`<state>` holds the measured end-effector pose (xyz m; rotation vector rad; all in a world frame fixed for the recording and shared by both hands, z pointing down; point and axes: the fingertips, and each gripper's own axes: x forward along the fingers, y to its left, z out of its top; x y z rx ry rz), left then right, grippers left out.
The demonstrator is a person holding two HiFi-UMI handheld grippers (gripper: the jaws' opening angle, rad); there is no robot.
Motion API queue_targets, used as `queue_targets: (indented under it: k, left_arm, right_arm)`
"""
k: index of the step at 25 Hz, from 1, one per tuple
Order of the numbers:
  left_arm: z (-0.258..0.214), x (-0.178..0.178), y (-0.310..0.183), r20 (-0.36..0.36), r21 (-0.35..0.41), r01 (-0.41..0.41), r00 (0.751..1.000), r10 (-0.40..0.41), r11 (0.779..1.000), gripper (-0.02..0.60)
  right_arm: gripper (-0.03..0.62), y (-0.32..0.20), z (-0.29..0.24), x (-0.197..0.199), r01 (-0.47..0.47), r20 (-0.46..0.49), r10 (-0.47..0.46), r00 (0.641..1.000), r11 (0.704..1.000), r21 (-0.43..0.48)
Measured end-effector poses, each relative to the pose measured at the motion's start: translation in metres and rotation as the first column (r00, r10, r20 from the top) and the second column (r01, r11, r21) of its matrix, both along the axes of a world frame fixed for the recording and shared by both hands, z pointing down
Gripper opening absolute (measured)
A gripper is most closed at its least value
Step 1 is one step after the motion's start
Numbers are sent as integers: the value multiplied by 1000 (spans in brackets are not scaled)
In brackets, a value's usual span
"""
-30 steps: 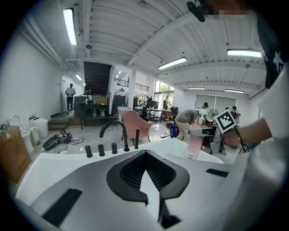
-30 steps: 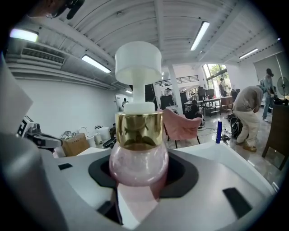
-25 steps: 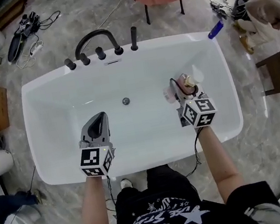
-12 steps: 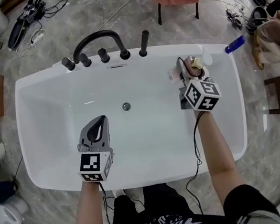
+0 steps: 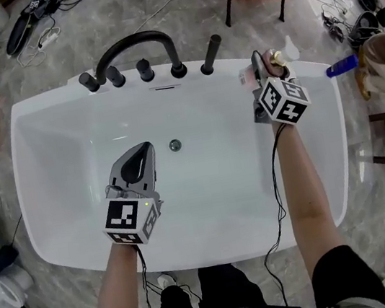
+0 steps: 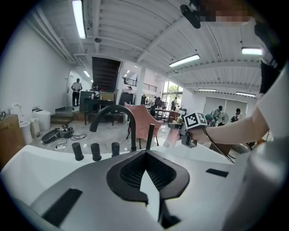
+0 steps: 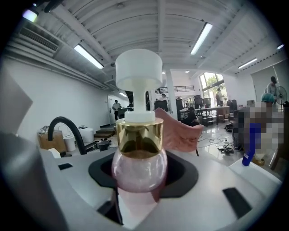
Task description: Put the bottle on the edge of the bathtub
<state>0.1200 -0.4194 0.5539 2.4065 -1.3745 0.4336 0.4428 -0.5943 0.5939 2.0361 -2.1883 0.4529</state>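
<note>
From overhead, the white bathtub (image 5: pixel 29 140) fills the middle of the frame. A black arched faucet (image 5: pixel 134 46) and a row of black knobs (image 5: pixel 112 77) stand on its far rim at the top. The right gripper (image 5: pixel 263 72) sits in the upper right, over the far right corner of the rim, clamped on the pump bottle (image 5: pixel 273 61). From here only a gold cap and a pinkish patch of it show past the marker cube (image 5: pixel 284 101).

The right gripper view gives the bottle in full. It has a round, clear pink body (image 7: pixel 139 167) pinched between the two black pads, a gold collar above it and a white pump head at the top. A blue bottle (image 7: pixel 249 144) stands at the right of that frame, which the head view places on the floor beyond the tub.

The left gripper (image 5: pixel 138 158) hangs over the tub's basin at lower left, near the drain (image 5: pixel 175 145). Its own view shows the jaw tips drawn together with nothing between them. That view alone shows the bottle from the side, low over the back rim just right of an upright black handle (image 6: pixel 149 135). Whether its base touches the rim cannot be told.
</note>
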Motion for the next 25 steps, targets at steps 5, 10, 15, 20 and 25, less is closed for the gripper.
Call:
queue_targets:
  k: [5, 10, 15, 20, 25]
  left_arm:
    - [16, 11, -24, -10, 14, -15, 1000, 15, 1000, 15]
    - [34, 16, -29, -34, -9, -15, 999, 15, 1000, 15]
    - [49, 12, -29, -46, -34, 9, 999, -11, 999, 15]
    - [57, 7, -29, -46, -47, 15, 999, -17, 999, 15]
    - [55, 9, -30, -50, -45, 17, 999, -20, 999, 15]
  right_arm:
    - [215, -32, 20, -3, 0, -30, 0, 1000, 1000, 3]
    - [215, -60, 36, -9, 15, -40, -15, 999, 1000, -14]
    - [213, -75, 40, -15, 33, -50, -33, 998, 999, -12]
    - [215, -80, 42, -26, 51, -93, -52, 994, 999, -16]
    - [218, -81, 43, -26, 38, -97, -40, 994, 999, -19]
